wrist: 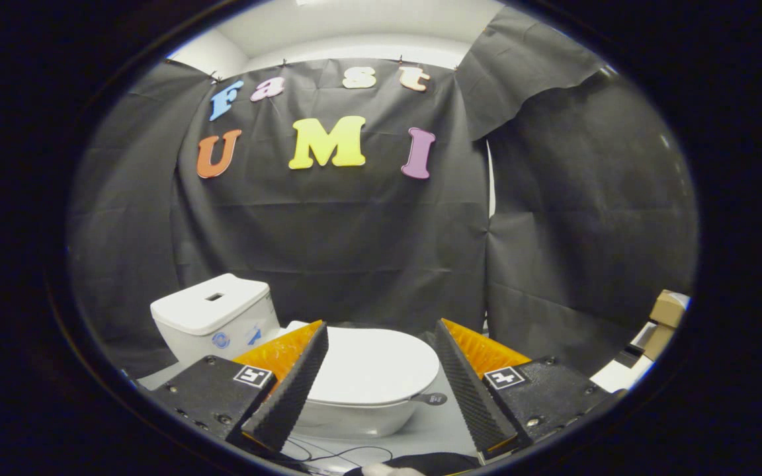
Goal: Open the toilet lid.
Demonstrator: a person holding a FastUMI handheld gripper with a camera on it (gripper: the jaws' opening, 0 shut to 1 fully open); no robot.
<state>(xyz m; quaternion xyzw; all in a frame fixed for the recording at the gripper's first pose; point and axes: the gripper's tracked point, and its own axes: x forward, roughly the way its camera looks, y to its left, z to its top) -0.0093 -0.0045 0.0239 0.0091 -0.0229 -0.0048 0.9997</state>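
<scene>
- The claw (381, 380) stands wide, its two ridged black fingers (288, 396) spread well apart with nothing held between them.
- Each finger has an orange backing and sits on a black block that carries a small square marker (253, 376).
- The toilet (328, 396) is a small white model, set just ahead of the fingers and seen through the gap between them.
- The toilet lid (374, 363) lies flat and closed over the bowl, so it is not yet lifted.
- A small dark tab (430, 398) sticks out from the lid's rim on the side nearer the right finger.
- Whether the left finger touches the lid's edge cannot be told; it overlaps the lid as seen from here.
- The white tank (212, 317) stands behind the bowl, beyond the left finger, with a dark rectangular slot in its top and blue stickers on its front.
- The toilet rests on a pale counter (434, 430), and thin dark cables (335, 455) trail across that surface below the bowl.
- Brown cardboard boxes (665, 317) are stacked well off beyond the right finger, against the black cloth wall (354, 231).
</scene>
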